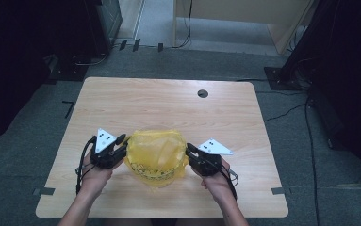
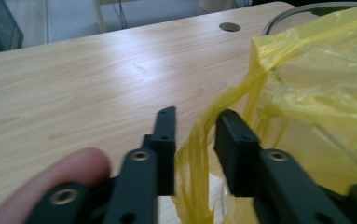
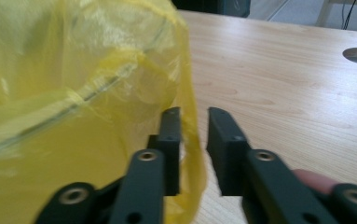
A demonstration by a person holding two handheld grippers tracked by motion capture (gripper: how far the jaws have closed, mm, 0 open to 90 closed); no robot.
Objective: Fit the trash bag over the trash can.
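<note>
A thin yellow plastic bag (image 1: 155, 151) lines a round container whose grey rim (image 2: 278, 17) shows at its top edge. The bag stands at the front middle of the wooden table (image 1: 168, 106). My left gripper (image 1: 121, 141) is at the bag's left side. Its jaws stand apart with a twisted strand of the bag (image 2: 199, 140) hanging loose in the gap, in the left gripper view (image 2: 195, 116). My right gripper (image 1: 189, 149) is at the bag's right side. A fold of the bag's edge (image 3: 191, 121) lies between its parted jaws (image 3: 194, 114), and the pads do not press on it.
A round cable hole (image 1: 202, 93) sits in the table's far part. Beyond the far edge are cables on the grey floor (image 1: 286, 113), a light wooden cabinet (image 1: 244, 14) and dark equipment (image 1: 107, 19). Bare wood lies behind the bag.
</note>
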